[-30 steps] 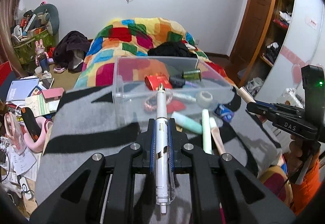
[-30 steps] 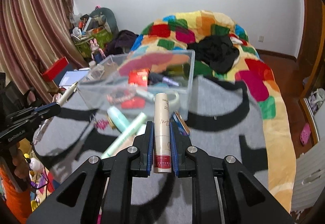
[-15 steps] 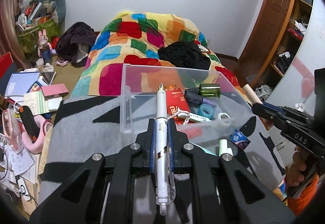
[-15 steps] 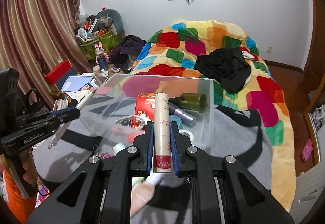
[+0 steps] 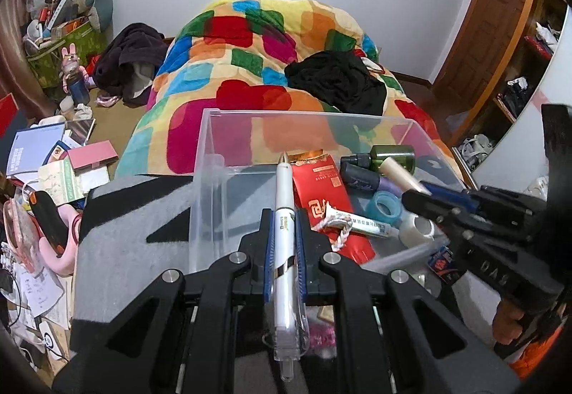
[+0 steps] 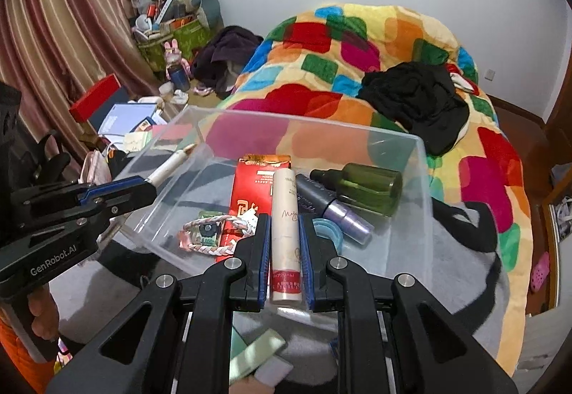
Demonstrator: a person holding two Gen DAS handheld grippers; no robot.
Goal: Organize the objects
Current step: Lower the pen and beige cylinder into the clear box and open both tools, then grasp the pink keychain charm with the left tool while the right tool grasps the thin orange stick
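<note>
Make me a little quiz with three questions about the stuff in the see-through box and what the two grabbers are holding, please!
1. Where is the green bottle?
A. Lying inside the clear box
B. On the colourful blanket
C. In the left gripper

2. What colour is the flat packet in the box?
A. Blue
B. Red
C. Black

3. What is the right gripper doing?
A. Hanging open, holding nothing
B. Shut on a roll of tape
C. Shut on the cream tube

Answers:
1. A, the bottle lies on its side near the box's far right corner.
2. B, the packet is red with light print.
3. C, the blue pads press both sides of the tube above the box, while the left gripper is shut on the white pen.
</note>
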